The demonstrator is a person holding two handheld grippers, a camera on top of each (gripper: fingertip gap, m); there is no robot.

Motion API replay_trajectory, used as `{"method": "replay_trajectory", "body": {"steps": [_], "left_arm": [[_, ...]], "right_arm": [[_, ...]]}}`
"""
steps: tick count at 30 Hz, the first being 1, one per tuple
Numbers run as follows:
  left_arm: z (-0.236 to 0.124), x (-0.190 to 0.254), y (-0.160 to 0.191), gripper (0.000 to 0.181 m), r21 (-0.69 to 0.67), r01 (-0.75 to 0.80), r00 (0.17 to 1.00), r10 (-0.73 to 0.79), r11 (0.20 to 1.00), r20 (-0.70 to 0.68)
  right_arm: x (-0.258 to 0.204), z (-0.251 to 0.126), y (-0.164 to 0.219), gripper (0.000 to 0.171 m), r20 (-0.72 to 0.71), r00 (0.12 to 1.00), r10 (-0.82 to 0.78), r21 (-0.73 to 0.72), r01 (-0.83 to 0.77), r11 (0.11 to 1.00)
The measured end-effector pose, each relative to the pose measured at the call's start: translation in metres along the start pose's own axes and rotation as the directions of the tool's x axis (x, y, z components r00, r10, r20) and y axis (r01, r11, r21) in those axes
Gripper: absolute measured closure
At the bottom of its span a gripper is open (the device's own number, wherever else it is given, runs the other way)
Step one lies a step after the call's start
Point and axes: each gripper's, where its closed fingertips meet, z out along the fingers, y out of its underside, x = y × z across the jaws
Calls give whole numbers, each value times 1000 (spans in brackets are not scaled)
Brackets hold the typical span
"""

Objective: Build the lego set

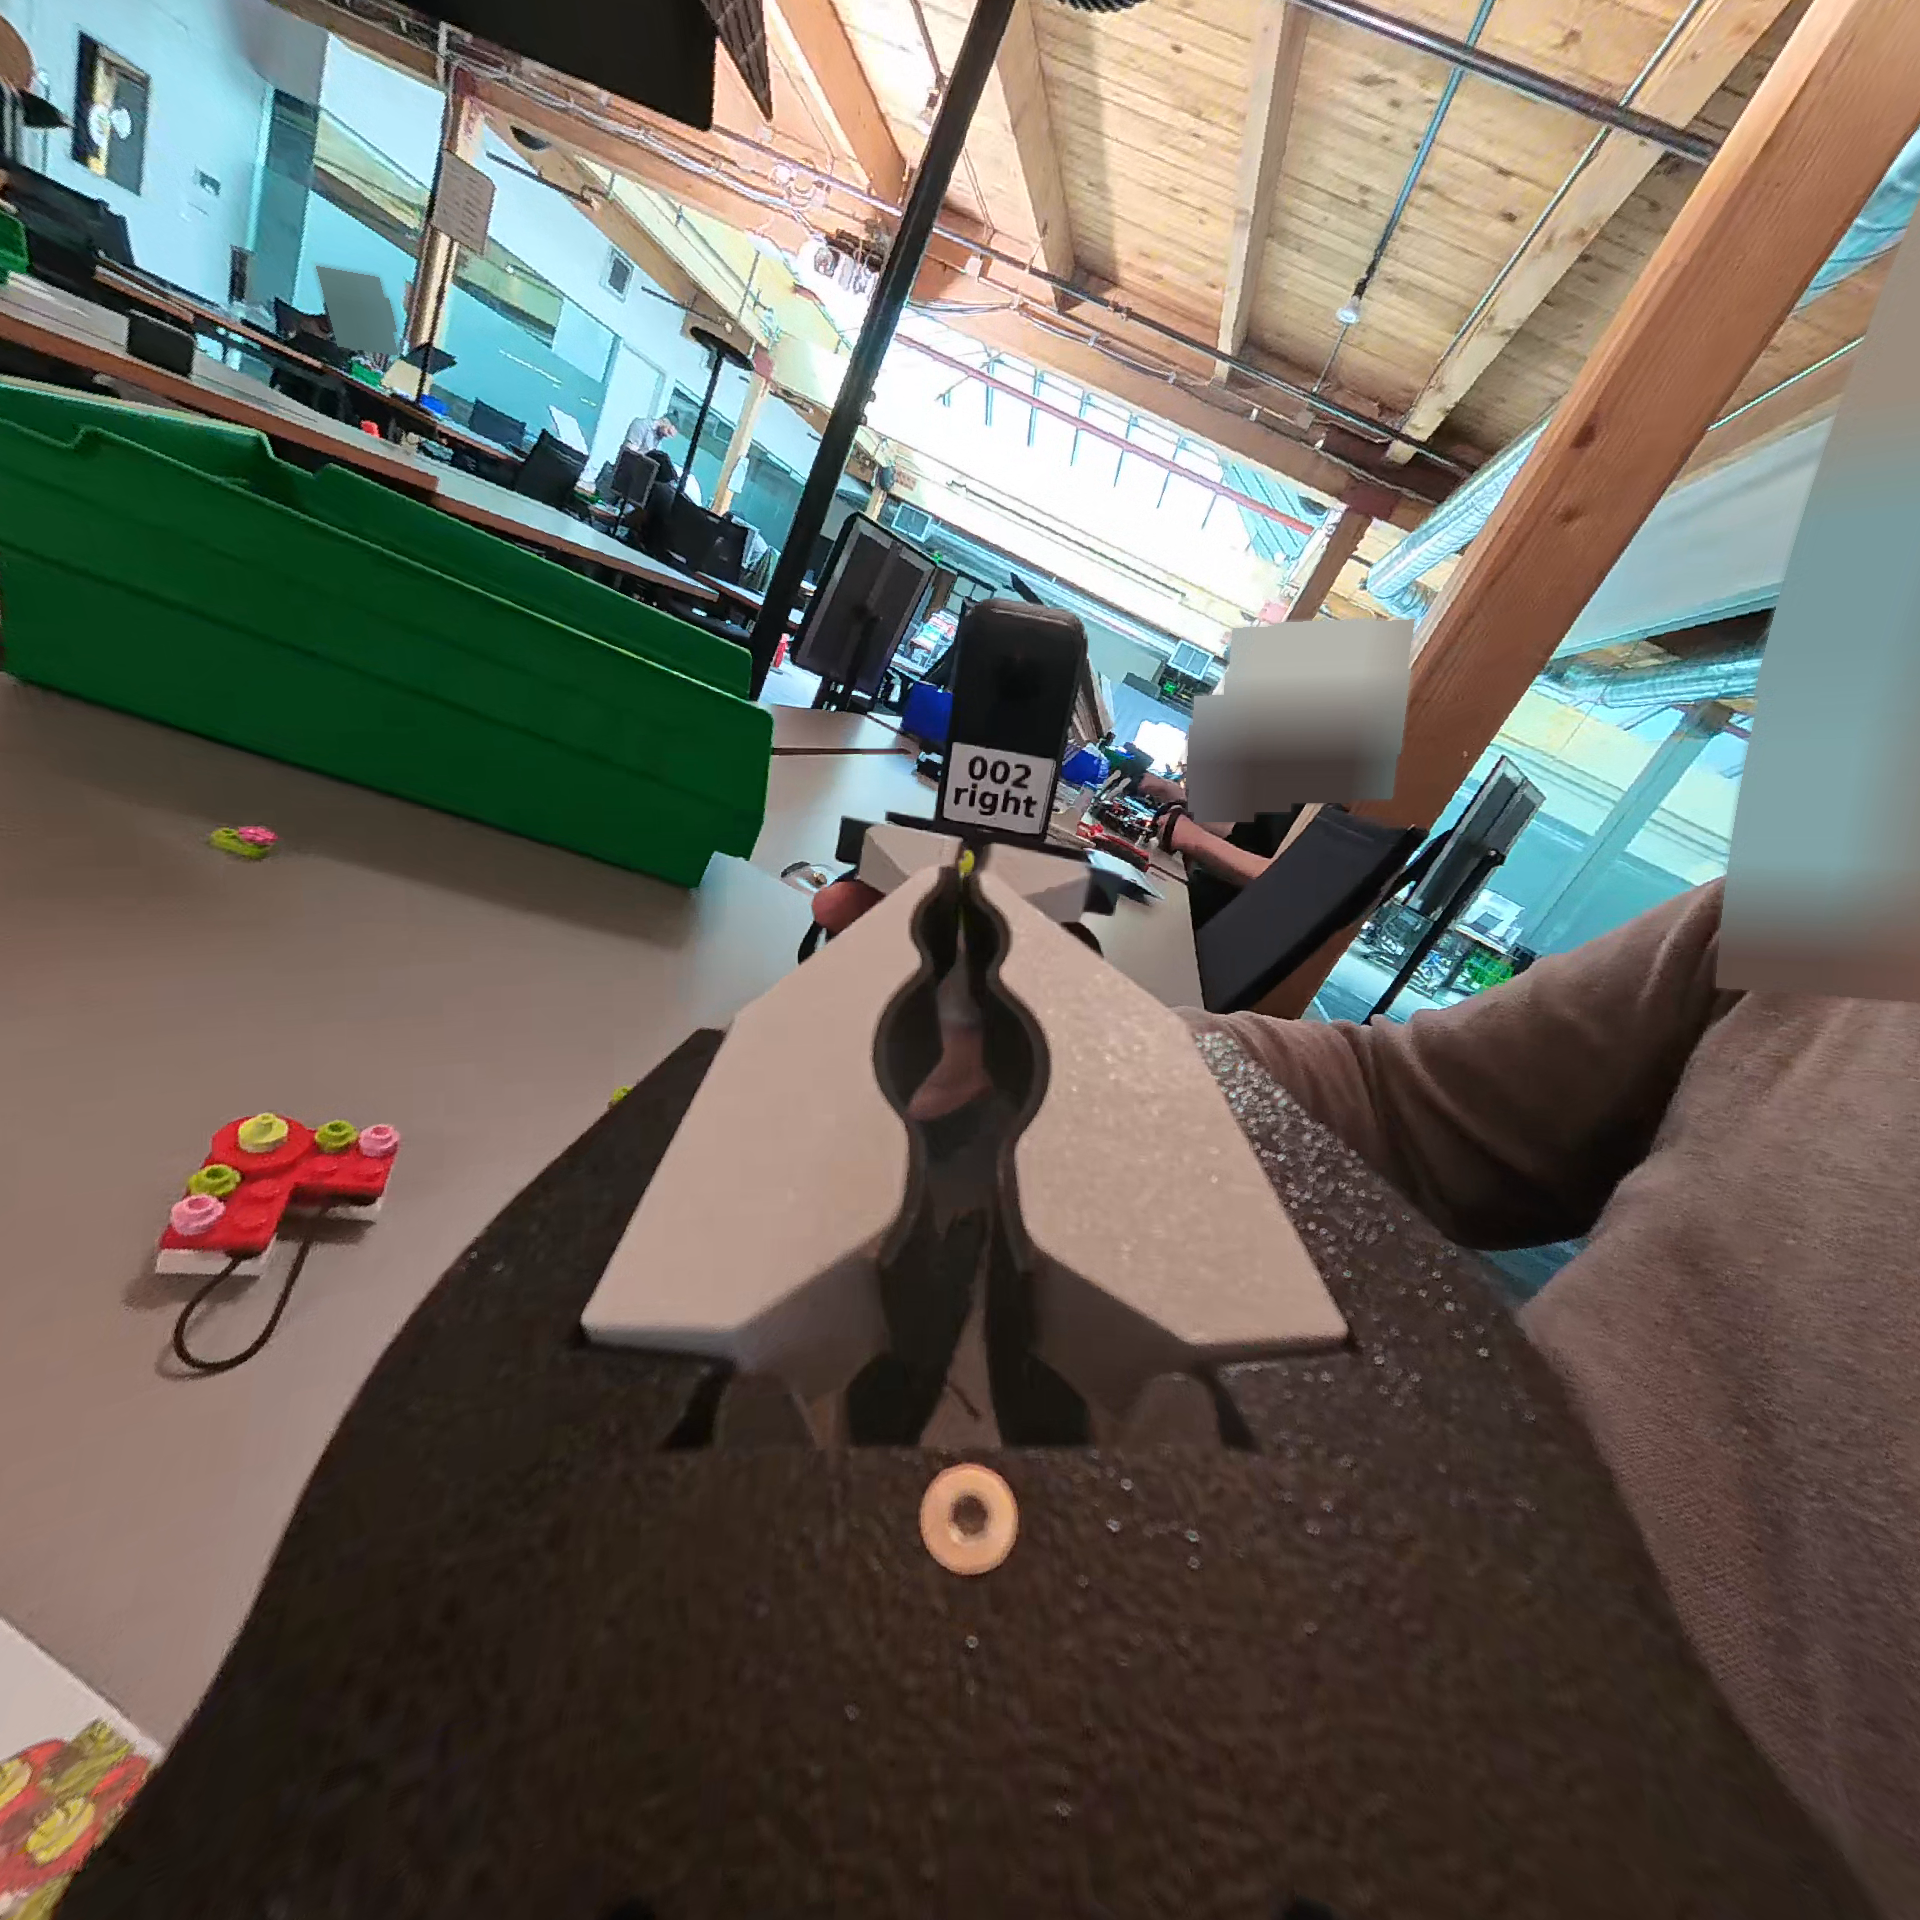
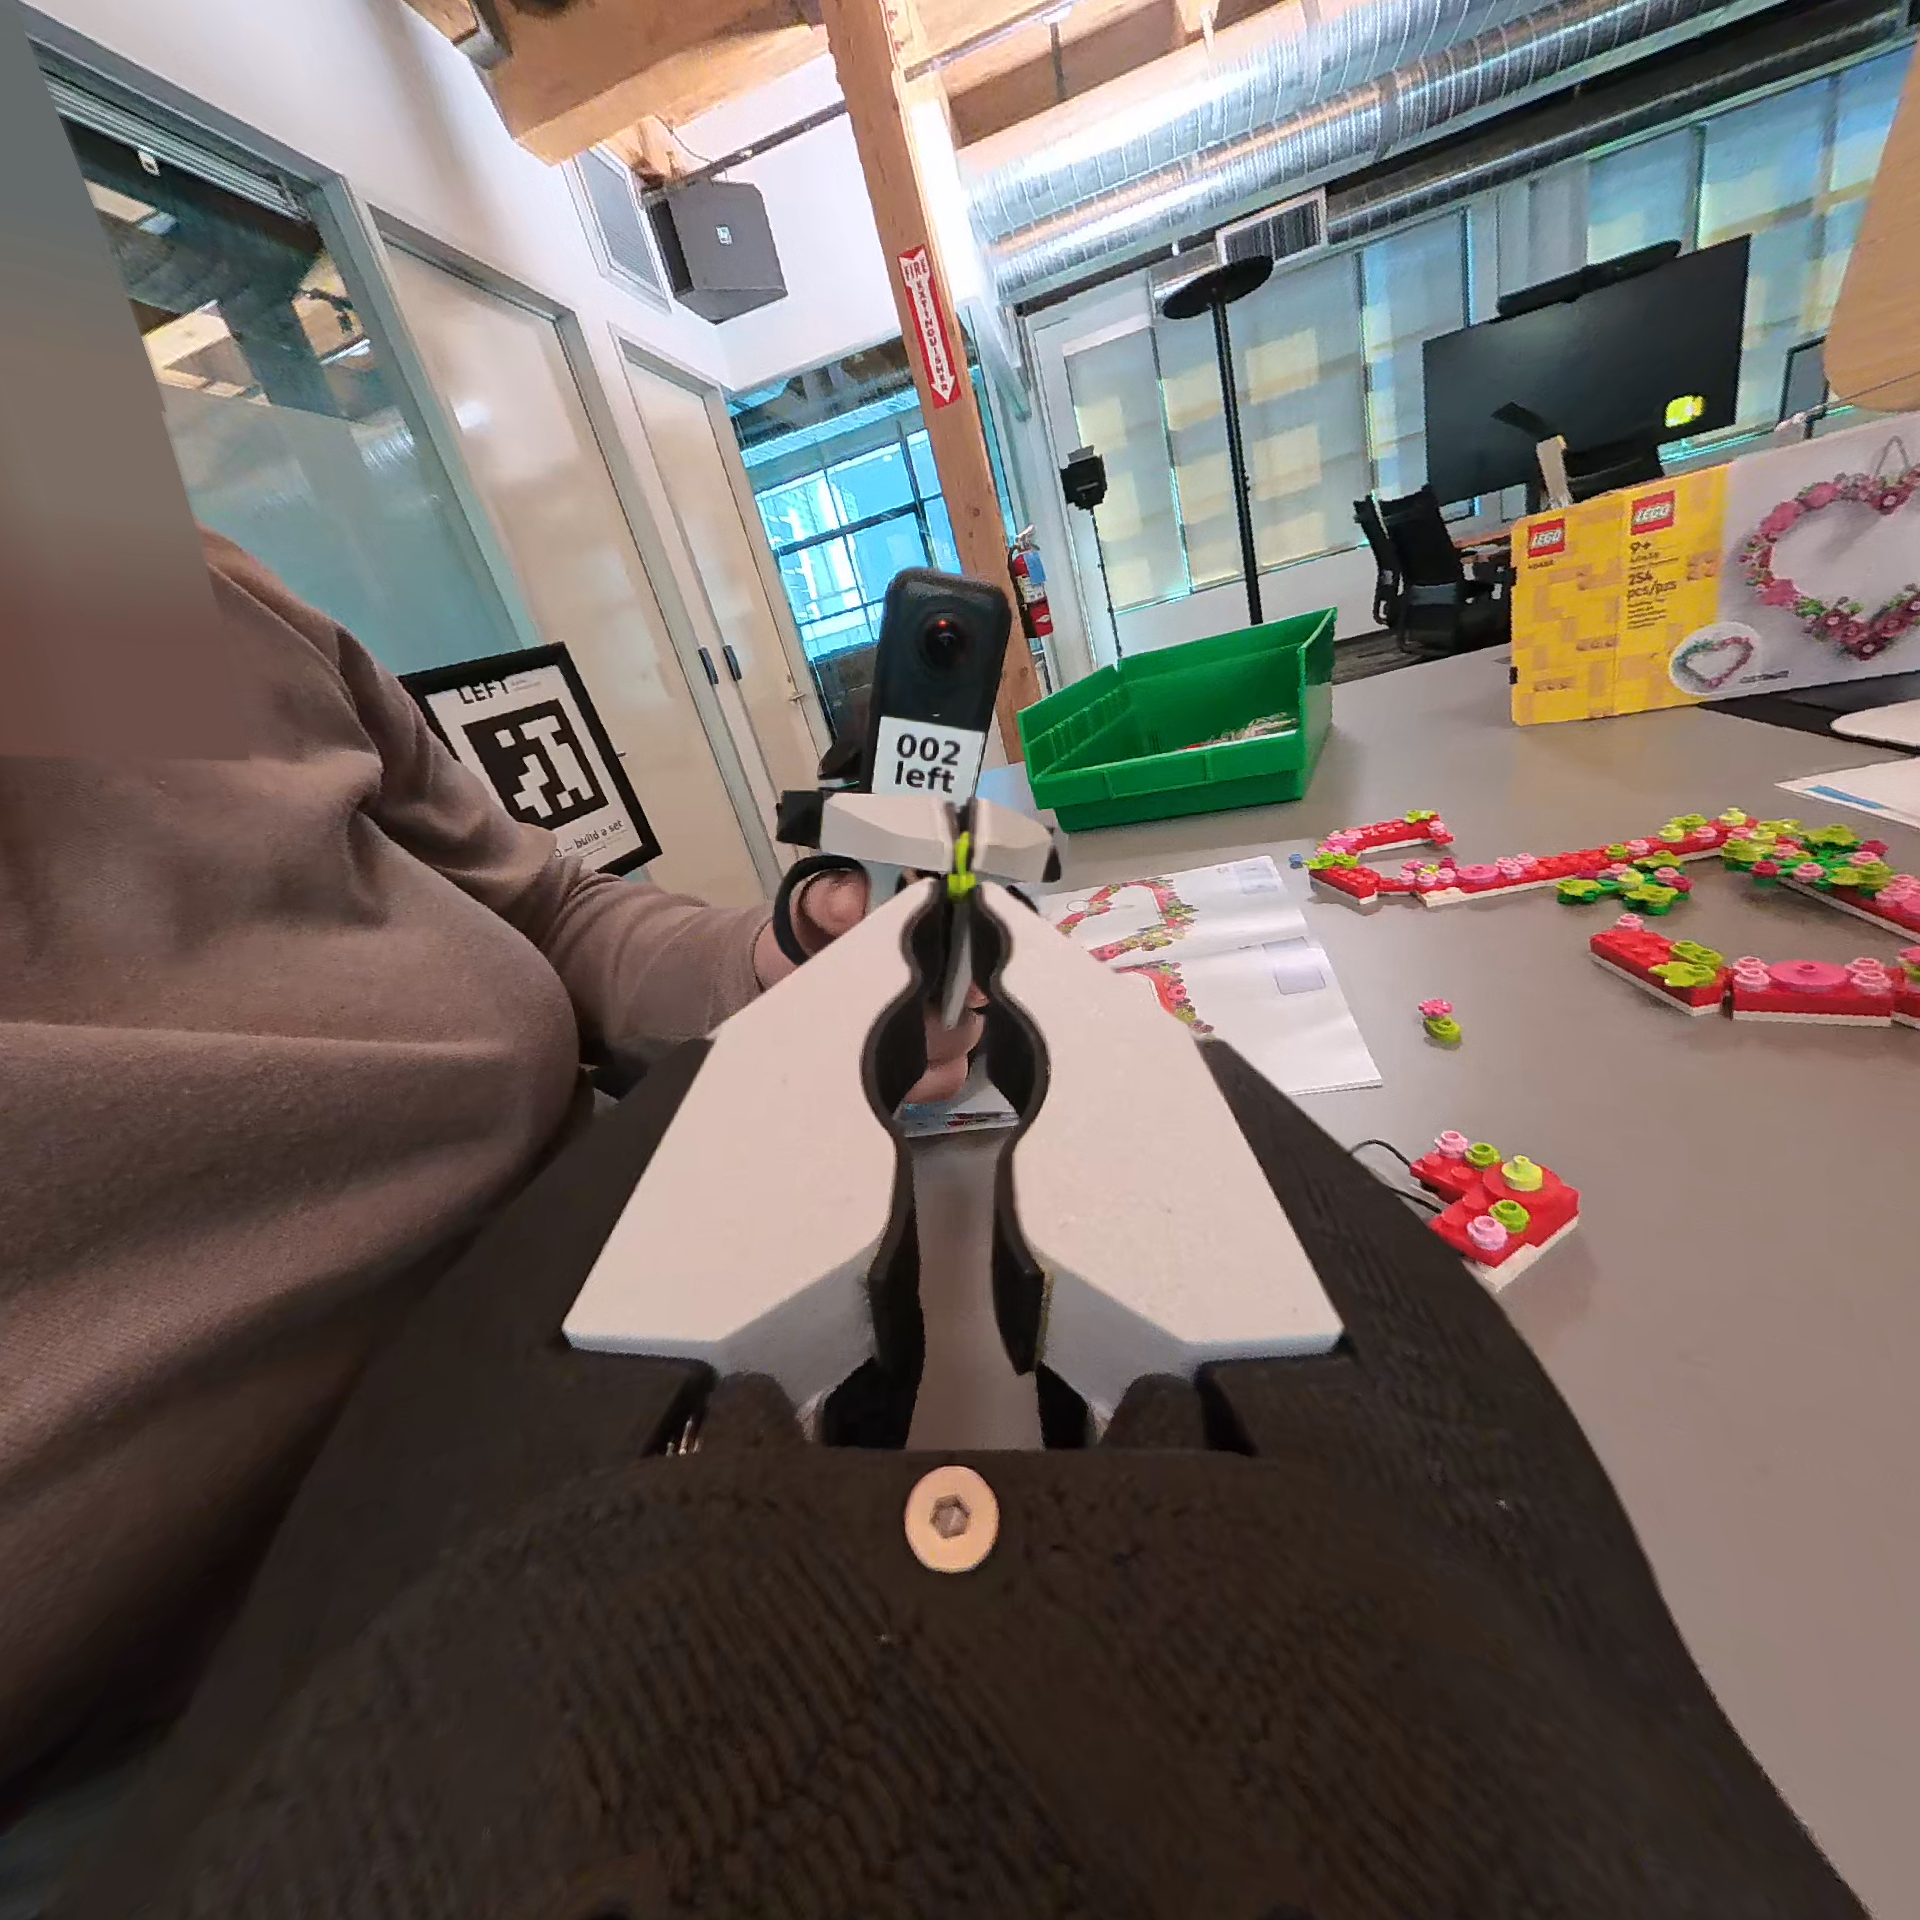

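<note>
Both tongs, the left gripper (image 1: 961, 883) and the right gripper (image 2: 961, 883), pinch one tiny lime green piece (image 2: 961, 868) together in the air (tip to tip), while the red heart pieces (image 2: 1621, 873) lie unjoined on the table (image 2: 1714, 1299), so lots is left.

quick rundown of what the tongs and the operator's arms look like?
Both tongs match: the left tongs and the right tongs each have two pale grey wedge-shaped fingers with wavy black inner edges, on a textured black body with one pale washer and bolt. Each carries an upright black camera with a white label. Sleeves are brownish-mauve knit.
</note>
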Motion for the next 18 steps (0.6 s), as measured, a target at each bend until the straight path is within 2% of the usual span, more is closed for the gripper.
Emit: {"method": "replay_trajectory", "body": {"steps": [4,7,10,13,16,18], "left_arm": [[-3,-2,7,181,-56,-17,1000,17,998,7],[-9,-10,23,181,-226,-141,987,155,964,44],[-17,-15,42,181,-432,-295,940,340,852,30],[-27,-20,60,181,-589,-377,893,450,715,-25],[-32,-26,71,181,-657,-429,841,539,620,-41],[-31,-26,73,173,-652,-461,814,580,602,-39]], "right_arm": [[0,-1,6,171,1,1000,-14,-70,14,997],[5,-1,22,171,-36,993,-113,-206,103,973],[7,-3,40,171,-33,973,-229,-356,203,912],[6,-2,59,171,-1,939,-344,-488,300,820],[9,-3,73,171,28,883,-469,-584,396,709],[8,-3,78,171,50,861,-506,-610,428,667]]}}
